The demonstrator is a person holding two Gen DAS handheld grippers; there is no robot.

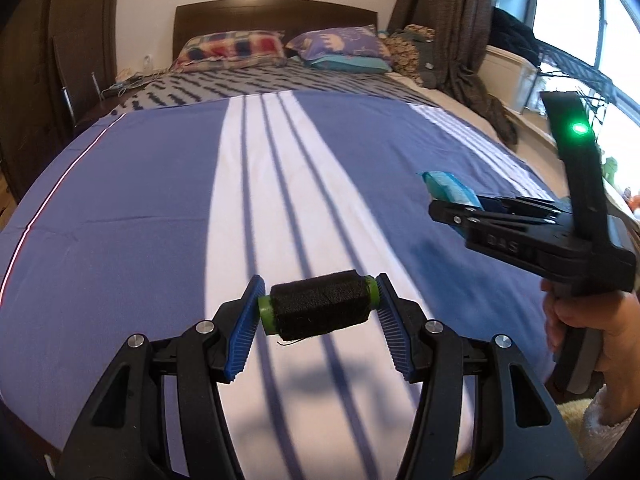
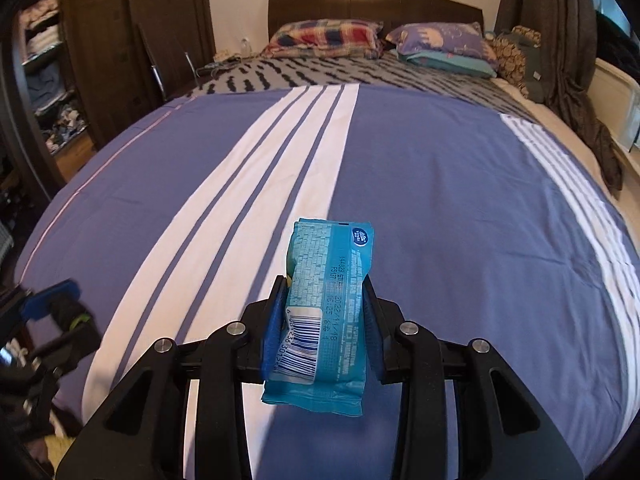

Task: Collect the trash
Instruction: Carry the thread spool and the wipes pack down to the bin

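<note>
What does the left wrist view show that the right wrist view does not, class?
Left wrist only: the window and the right hand-held gripper's green light. Right wrist only: the packet's barcode and the shelves of folded clothes. Both: the striped bed, two pillows, the left hand-held gripper clamping the thread spool.

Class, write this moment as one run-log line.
left gripper: shut on thread spool | right gripper: shut on blue wrapper | both above bed
</note>
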